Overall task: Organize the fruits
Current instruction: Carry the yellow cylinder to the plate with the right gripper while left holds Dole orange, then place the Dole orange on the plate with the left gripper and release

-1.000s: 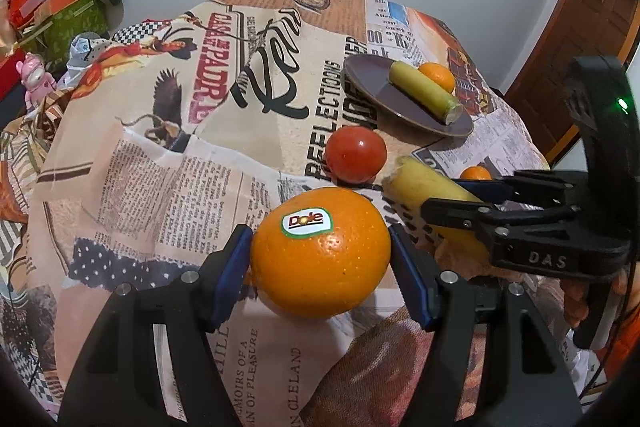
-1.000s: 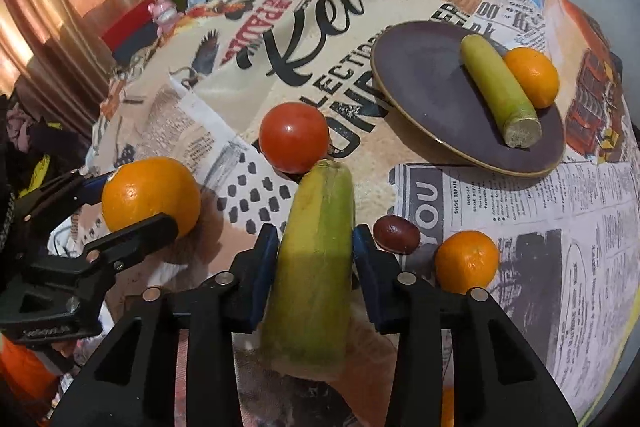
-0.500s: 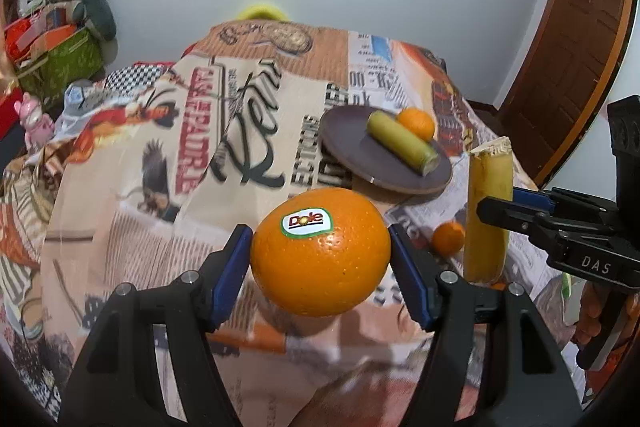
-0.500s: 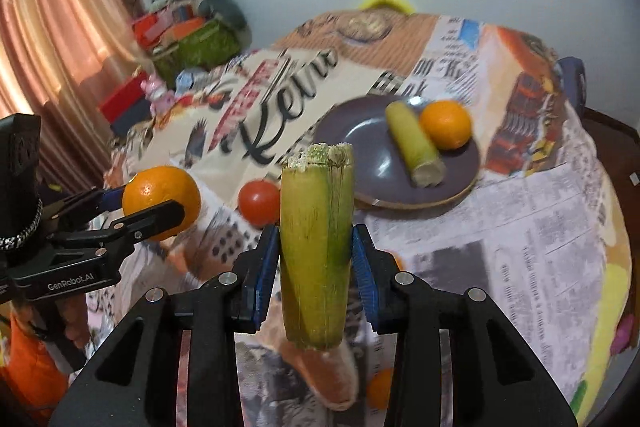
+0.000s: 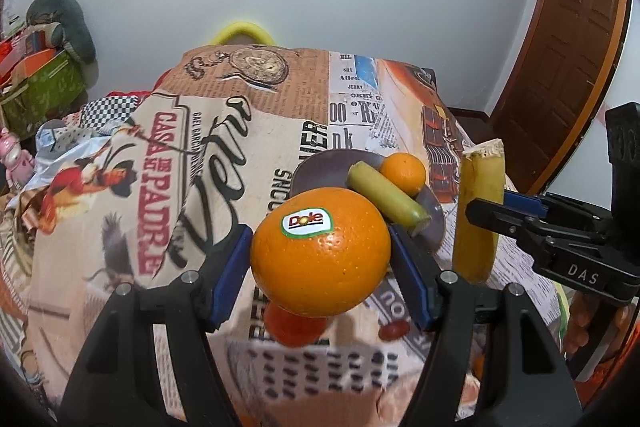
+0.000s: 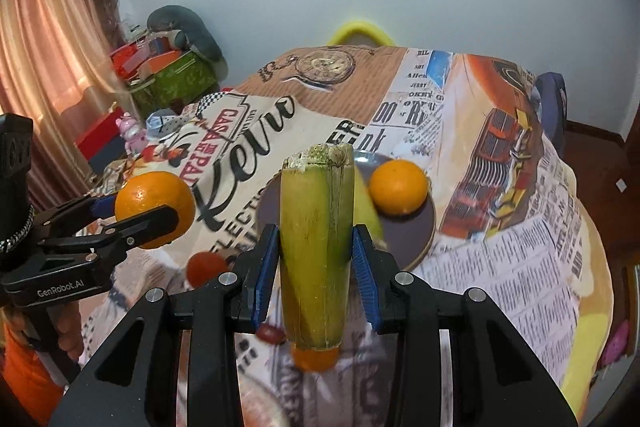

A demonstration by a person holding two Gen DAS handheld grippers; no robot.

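Observation:
My left gripper point(image 5: 320, 251) is shut on a large orange with a Dole sticker point(image 5: 320, 255) and holds it up above the table. It also shows in the right wrist view point(image 6: 154, 209). My right gripper point(image 6: 314, 255) is shut on a yellow-green cut stalk piece point(image 6: 316, 251) held upright; it shows at the right of the left wrist view point(image 5: 478, 211). Ahead, a dark plate point(image 6: 420, 231) carries a small orange point(image 6: 398, 187) and another stalk piece point(image 5: 386, 199). A tomato point(image 6: 206, 267) lies on the table below.
The table has a newspaper-print cloth point(image 6: 520, 227). A dark small fruit point(image 5: 394, 329) and another small orange point(image 6: 314, 357) lie near the front, partly hidden. A yellow chair back point(image 6: 358, 31) stands at the far side. Boxes and toys point(image 6: 160, 75) sit to the left.
Both grippers have risen and moved forward with their loads. The stalk piece went from lying to upright. The plate now sits closer, just beyond the held fruits.

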